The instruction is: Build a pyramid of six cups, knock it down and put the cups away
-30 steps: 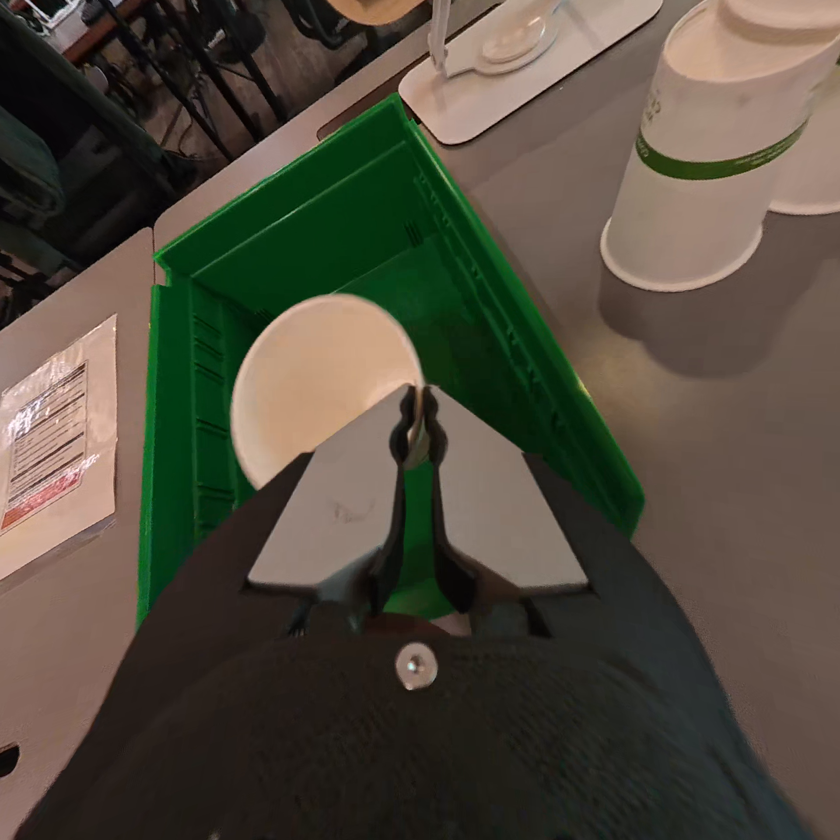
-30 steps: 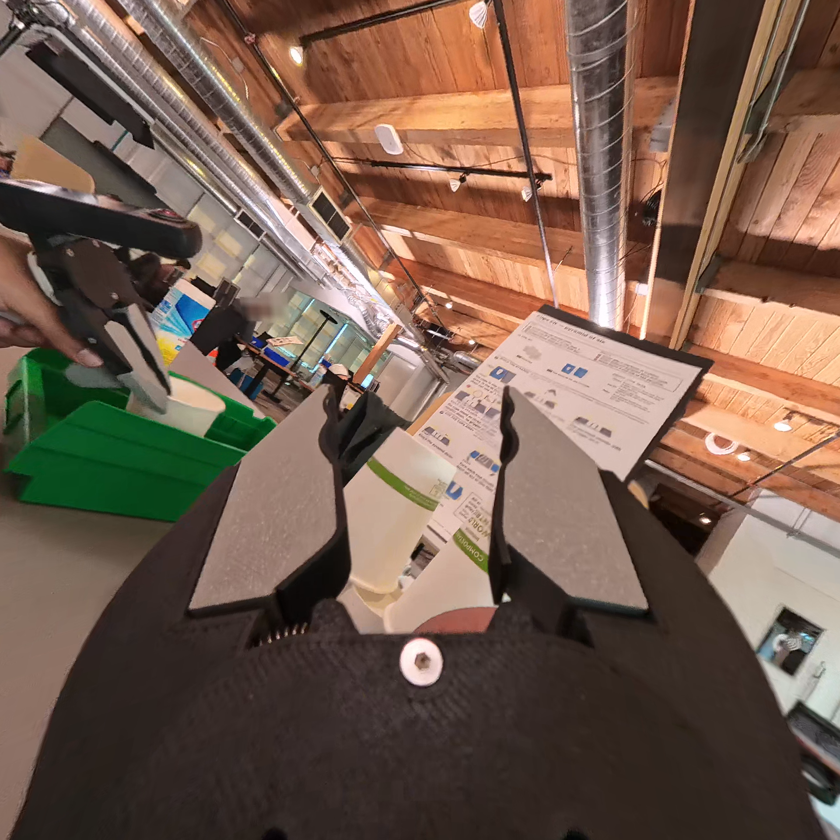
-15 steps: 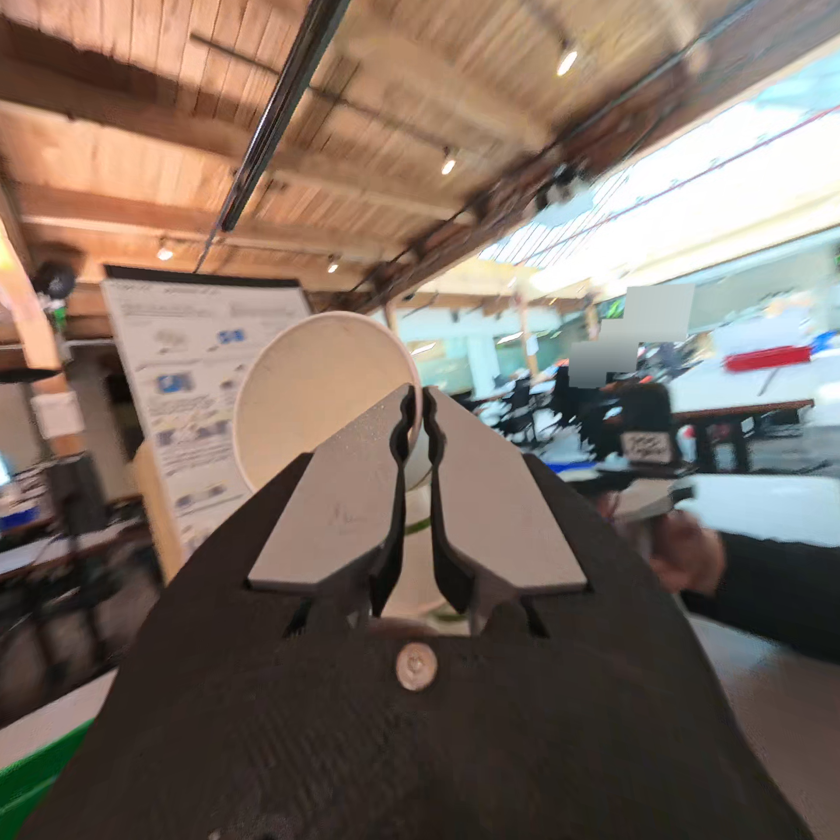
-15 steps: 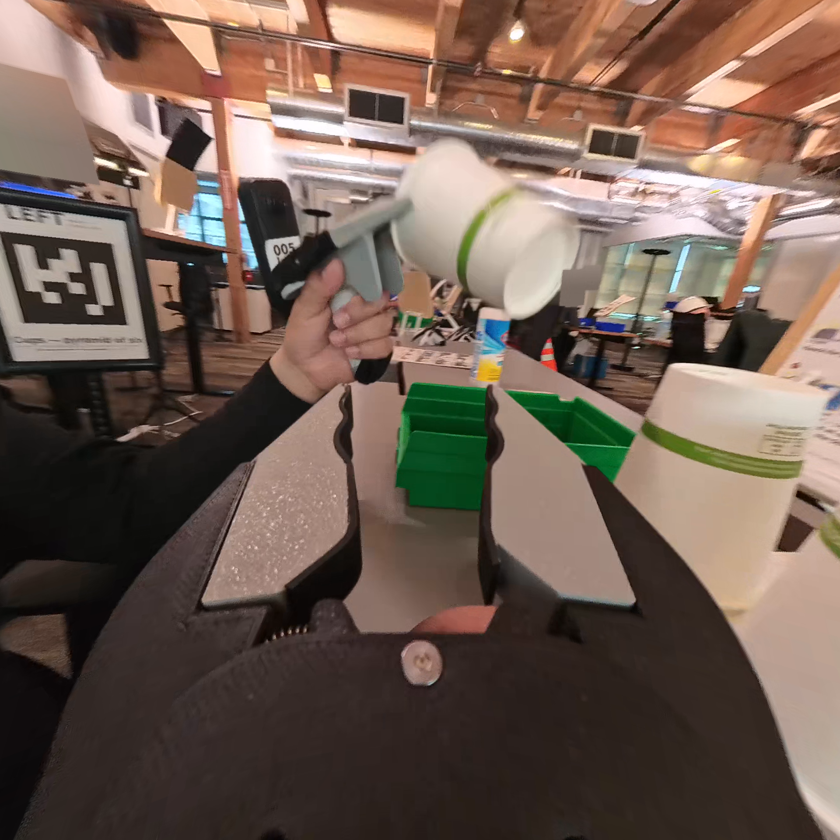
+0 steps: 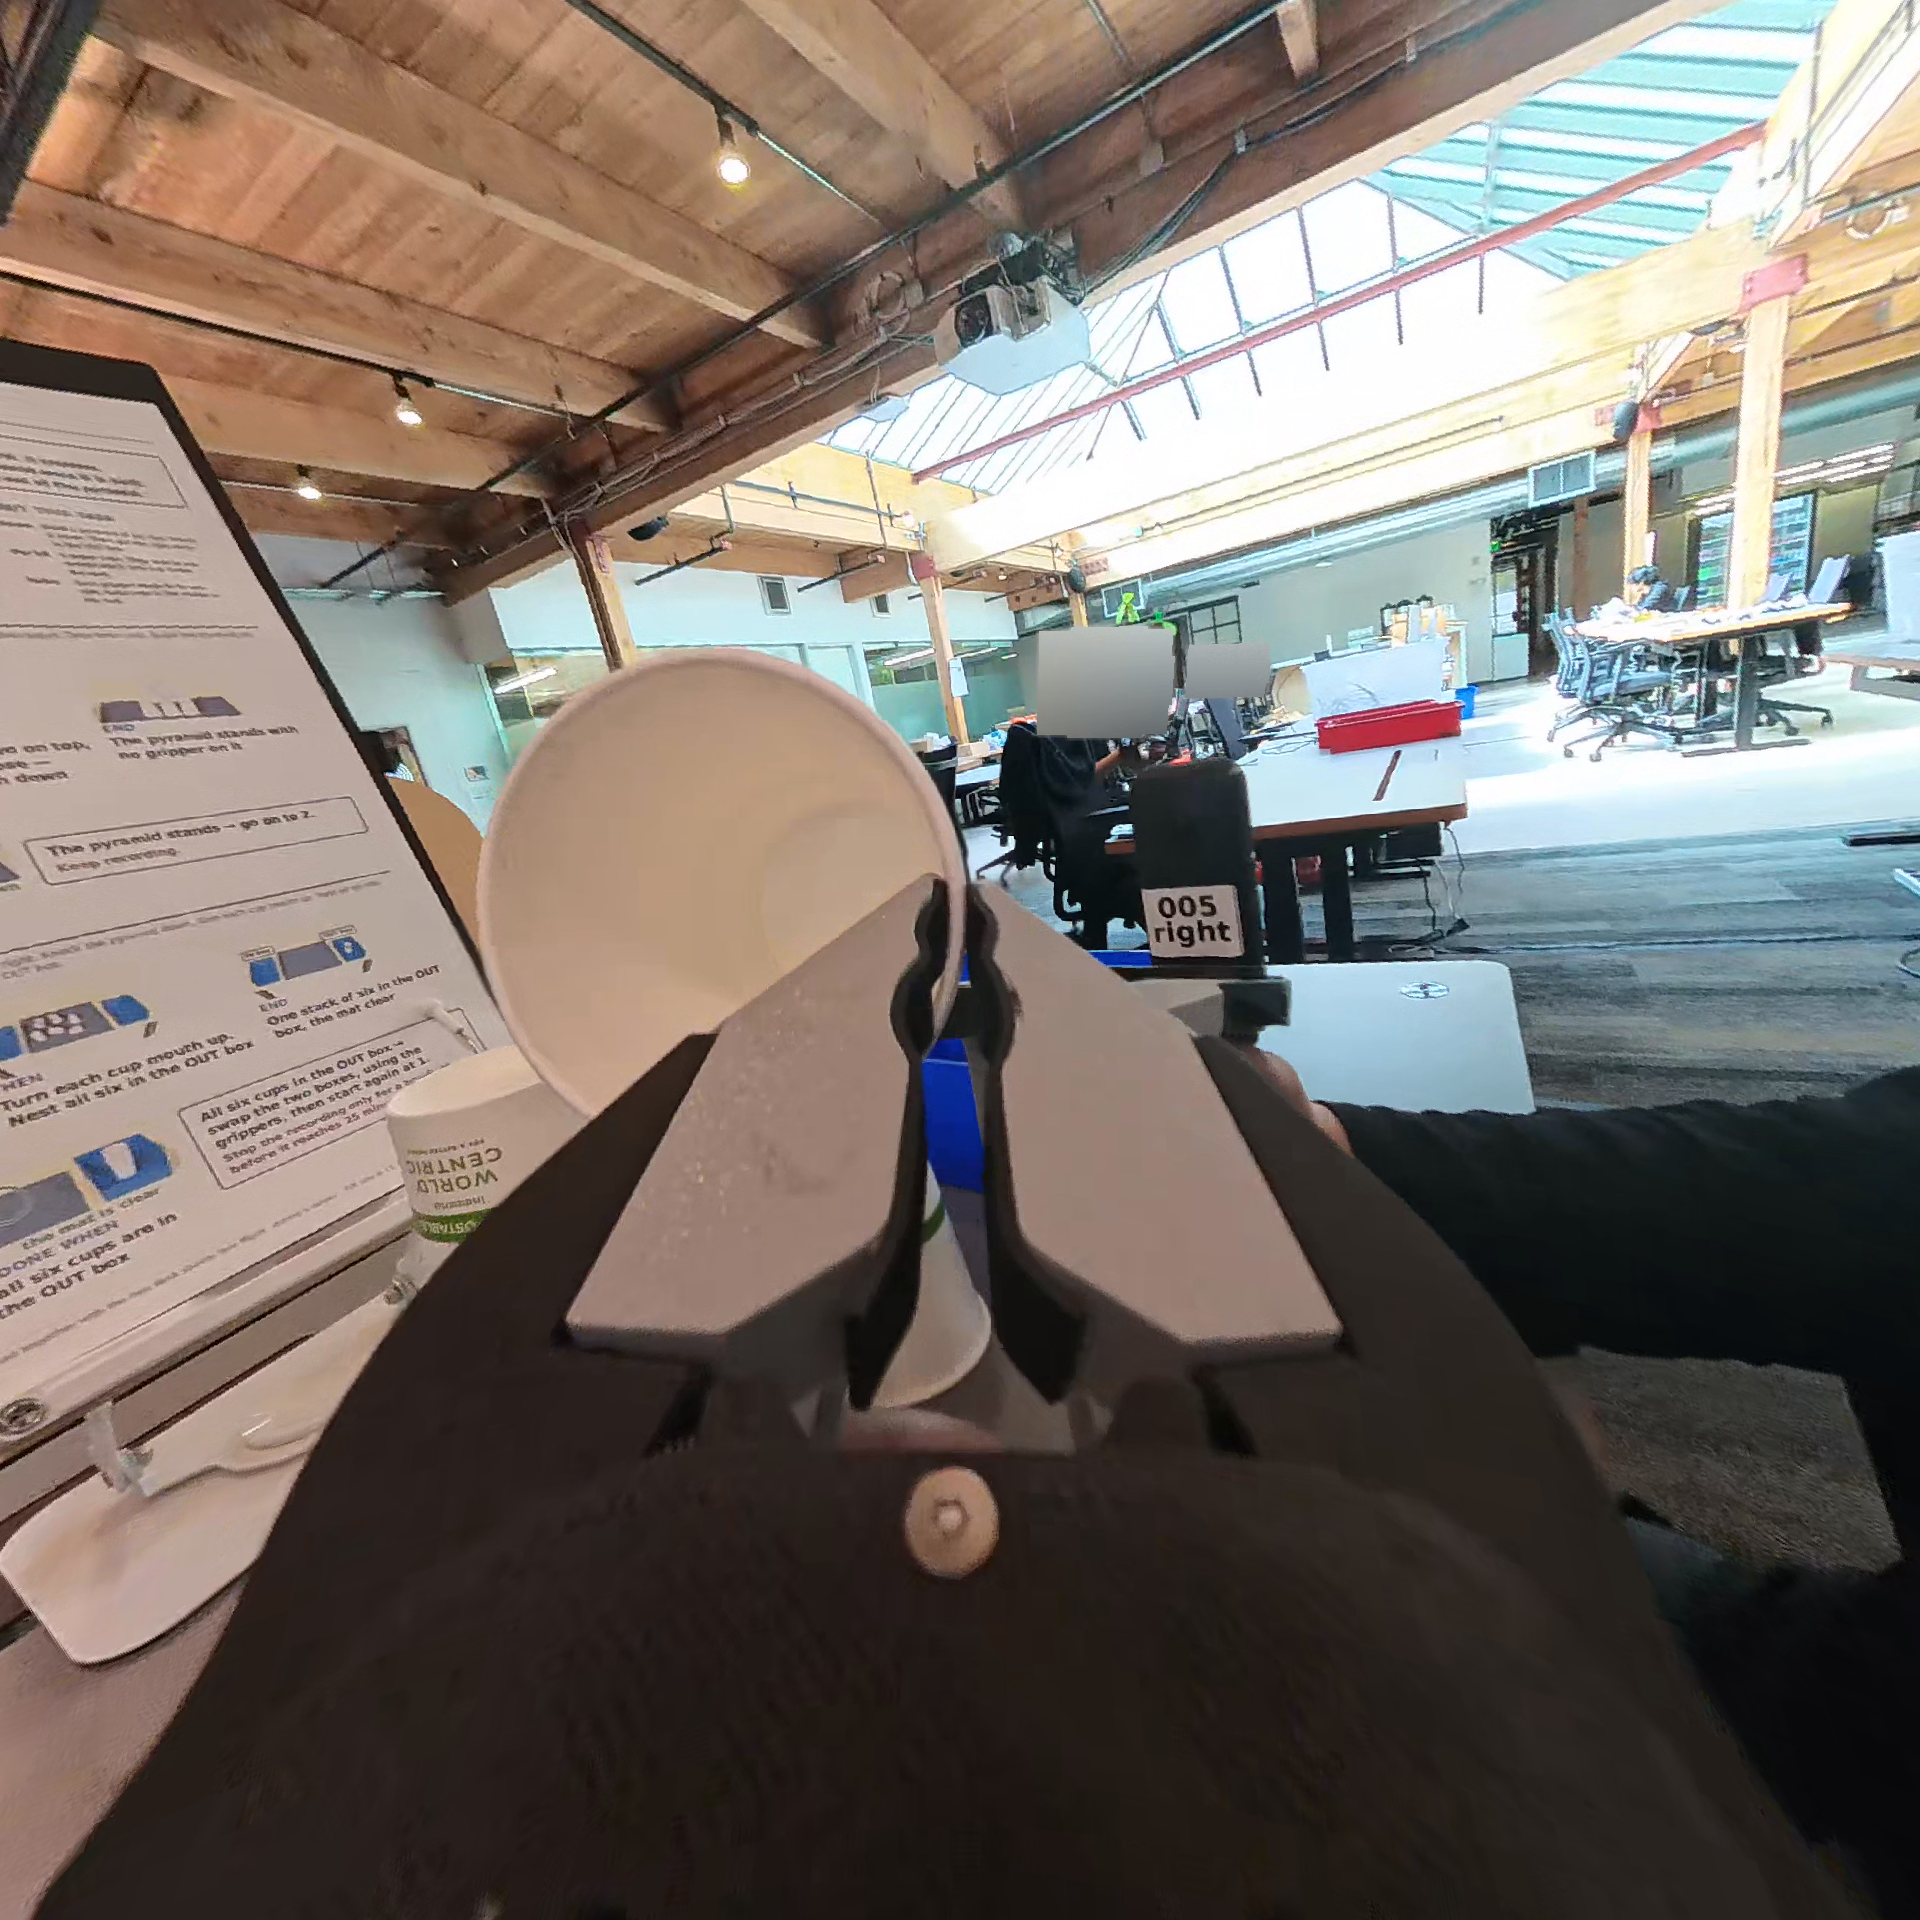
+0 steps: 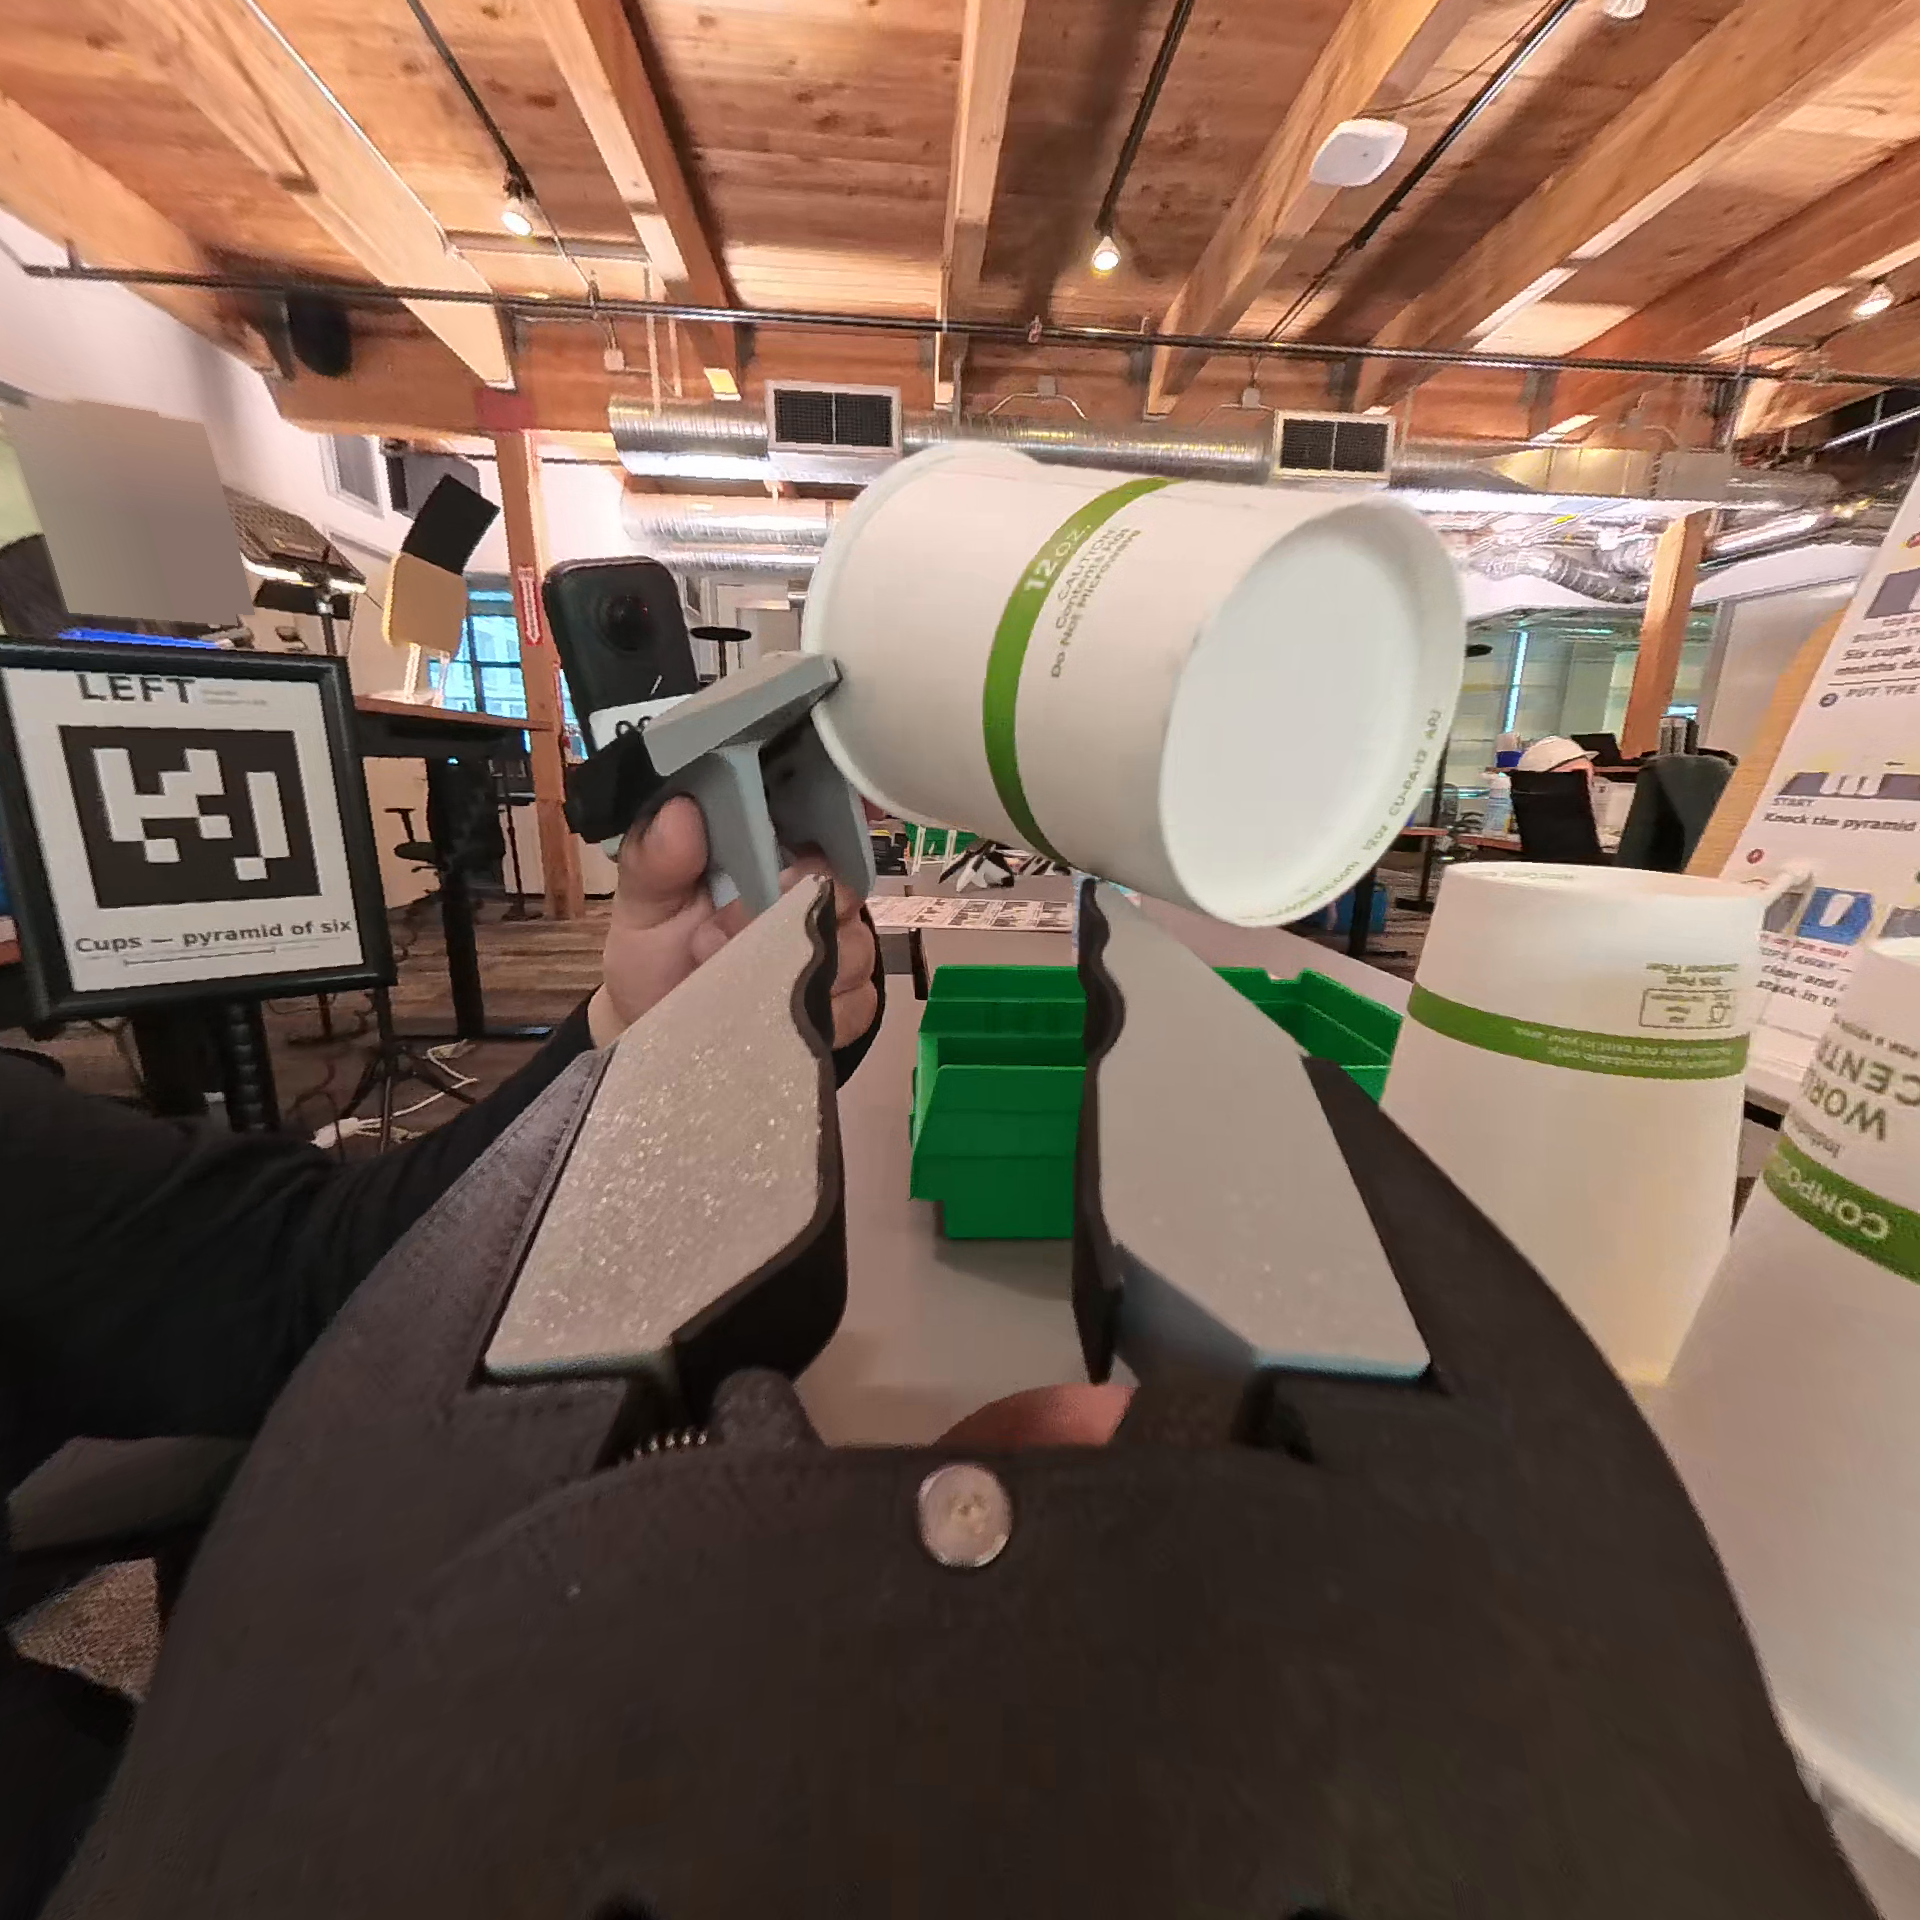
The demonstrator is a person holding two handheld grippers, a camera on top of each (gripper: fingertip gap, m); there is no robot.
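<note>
My left gripper is shut on the rim of a white paper cup with a green band. It holds the cup in the air, mouth toward the left camera. In the right wrist view the same cup lies nearly sideways, bottom toward the camera, above the table, with the left gripper on its rim. My right gripper is open and empty, low over the table. Two upside-down cups stand to its right. One upside-down cup shows in the left view.
Two green bins stand on the grey table ahead of the right gripper. An instruction board on a white stand is at the table's far side. A framed marker sign stands off the table. One gripper's finger ends stand about 6 cm off the other's.
My left gripper has lifted the cup out of the green bin and swung it up and sideways over the table. My right gripper has turned to face the bins and closed slightly.
</note>
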